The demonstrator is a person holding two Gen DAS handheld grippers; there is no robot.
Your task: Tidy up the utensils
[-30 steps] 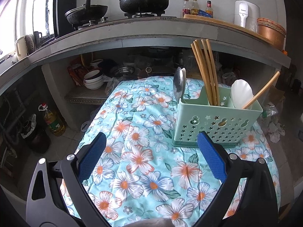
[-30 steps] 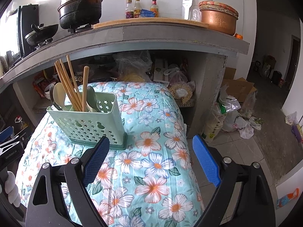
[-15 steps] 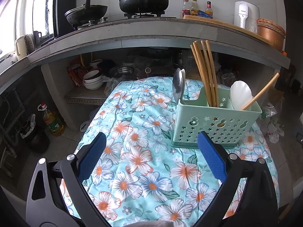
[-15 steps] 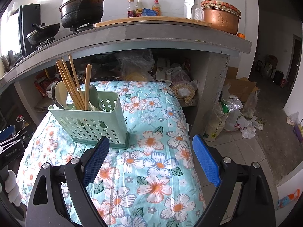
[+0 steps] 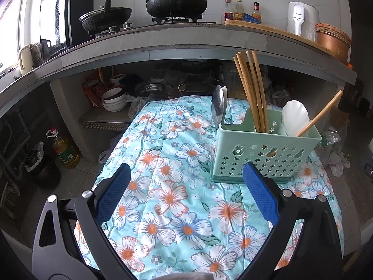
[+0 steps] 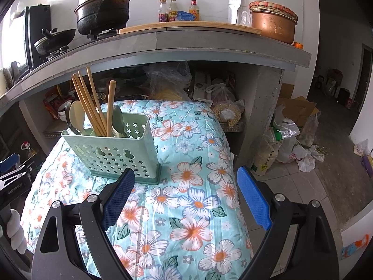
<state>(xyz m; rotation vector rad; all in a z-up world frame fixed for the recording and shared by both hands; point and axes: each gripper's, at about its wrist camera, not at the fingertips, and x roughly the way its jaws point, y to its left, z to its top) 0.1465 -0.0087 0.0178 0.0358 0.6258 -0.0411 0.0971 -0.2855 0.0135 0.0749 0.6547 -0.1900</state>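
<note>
With both grippers standing wide and empty, the task appears to be at or near its final step. The left gripper (image 5: 185,182) hangs above the flowered cloth (image 5: 167,196), with nothing between its blue pads (image 5: 114,191). The right gripper (image 6: 185,186) also hangs with its jaws wide apart, gripping nothing.

The green caddy (image 5: 263,154) stands upright on the cloth, on the side nearest the left gripper's right-hand pad. All visible utensils are inside it:
- The chopsticks (image 5: 250,91) lean in the middle compartment.
- The metal spoon (image 5: 218,107) stands bowl-up at the caddy's left end, with a second pale spoon close behind it.
- The white spoon (image 5: 295,116) sits at the caddy's right end, beside a single wooden stick (image 5: 319,114) that leans outward over the rim.

In the right wrist view, the same caddy (image 6: 112,147) sits just beyond the right gripper's left-hand pad. No loose utensil shows on the cloth around the caddy in either view.

Judged from this layout, sorting is done or nearly done. Any next move calls for a check of the cloth near the caddy for stray items. If the leaning stick needs regrouping with the chopsticks, a gripper must come down from above the caddy, close on the stick's upper end and lift it straight up, without tipping the light caddy. The kitchen counter (image 5: 186,39) behind the caddy carries pots and bottles and plays no part in this step.
</note>
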